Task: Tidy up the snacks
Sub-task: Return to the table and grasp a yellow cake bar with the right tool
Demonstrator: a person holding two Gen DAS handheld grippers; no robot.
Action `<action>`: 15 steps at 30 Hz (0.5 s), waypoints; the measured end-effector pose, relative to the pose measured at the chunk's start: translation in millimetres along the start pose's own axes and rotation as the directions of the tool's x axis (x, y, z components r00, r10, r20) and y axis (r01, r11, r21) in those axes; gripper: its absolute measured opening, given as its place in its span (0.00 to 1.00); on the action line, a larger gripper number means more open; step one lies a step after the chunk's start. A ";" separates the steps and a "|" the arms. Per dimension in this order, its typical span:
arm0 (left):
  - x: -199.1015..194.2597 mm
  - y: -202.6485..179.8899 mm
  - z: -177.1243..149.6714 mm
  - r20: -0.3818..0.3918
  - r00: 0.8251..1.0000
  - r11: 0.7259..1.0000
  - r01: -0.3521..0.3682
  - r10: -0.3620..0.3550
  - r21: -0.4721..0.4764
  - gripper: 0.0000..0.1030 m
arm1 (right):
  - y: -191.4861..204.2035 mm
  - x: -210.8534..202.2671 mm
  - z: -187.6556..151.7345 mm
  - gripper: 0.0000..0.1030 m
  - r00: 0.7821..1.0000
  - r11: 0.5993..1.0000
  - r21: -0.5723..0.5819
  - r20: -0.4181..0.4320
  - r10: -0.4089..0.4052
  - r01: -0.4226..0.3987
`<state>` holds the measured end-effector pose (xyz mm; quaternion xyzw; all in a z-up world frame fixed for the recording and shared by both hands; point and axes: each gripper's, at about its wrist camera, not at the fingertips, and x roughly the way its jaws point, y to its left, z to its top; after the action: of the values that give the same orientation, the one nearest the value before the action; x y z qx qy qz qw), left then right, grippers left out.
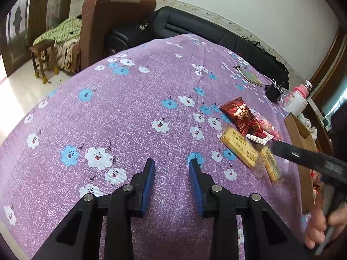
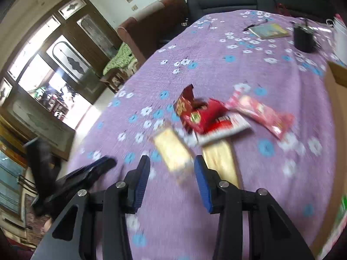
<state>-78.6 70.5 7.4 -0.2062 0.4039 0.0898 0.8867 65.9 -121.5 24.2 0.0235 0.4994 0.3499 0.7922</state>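
Observation:
Several snack packets lie in a small pile on the purple flowered tablecloth [image 1: 141,108]. In the left wrist view they sit to the right: a dark red bag [image 1: 237,112], a yellow biscuit pack [image 1: 239,147], a second yellow pack [image 1: 271,164] and a pink packet [image 1: 269,127]. My left gripper [image 1: 172,164] is open and empty over bare cloth, left of the pile. My right gripper [image 2: 172,162] is open, its fingers on either side of the near end of a yellow pack [image 2: 173,149]. Behind lie a red bag [image 2: 201,114] and a pink packet [image 2: 260,112]. The right wrist view is blurred.
A cardboard box [image 1: 301,134] stands at the table's right edge, also in the right wrist view [image 2: 336,91]. A book [image 2: 269,30], a black cup [image 2: 303,38] and a white and pink container [image 1: 297,99] stand at the far side. Sofas and a wooden stool [image 1: 43,58] lie beyond the table.

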 end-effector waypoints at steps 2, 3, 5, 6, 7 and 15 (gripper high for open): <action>-0.8 -1.5 -1.1 0.004 1.000 1.000 -0.001 0.001 0.011 0.33 | -1.5 16.4 6.3 0.40 0.999 1.000 0.004 -0.020 -0.026 0.026; -1.6 -0.3 -1.2 0.003 1.000 1.000 0.003 -0.003 0.012 0.33 | -2.3 20.6 7.5 0.40 0.999 1.000 0.006 -0.026 -0.020 0.020; -4.2 2.3 -1.8 0.008 1.000 1.000 0.006 -0.006 0.006 0.33 | -2.2 21.8 8.9 0.40 1.000 1.000 0.010 -0.018 -0.016 0.016; -3.7 1.4 -0.7 0.008 1.000 1.000 0.008 -0.008 0.002 0.33 | 0.2 21.4 7.5 0.40 1.000 1.000 0.011 -0.021 -0.009 0.009; -4.0 2.5 -0.6 0.010 1.000 1.000 0.008 -0.008 -0.005 0.33 | 3.8 21.8 5.0 0.40 0.999 1.000 0.011 -0.034 0.018 -0.018; -5.0 0.4 -1.5 0.003 1.000 1.000 0.014 -0.014 0.006 0.33 | 5.6 -7.1 -4.5 0.41 0.991 0.992 0.015 -0.024 0.128 -0.128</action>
<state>-83.1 70.2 10.1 -0.2060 0.4012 0.0826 0.8887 57.5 -122.8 29.7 0.0564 0.5090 0.3970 0.7617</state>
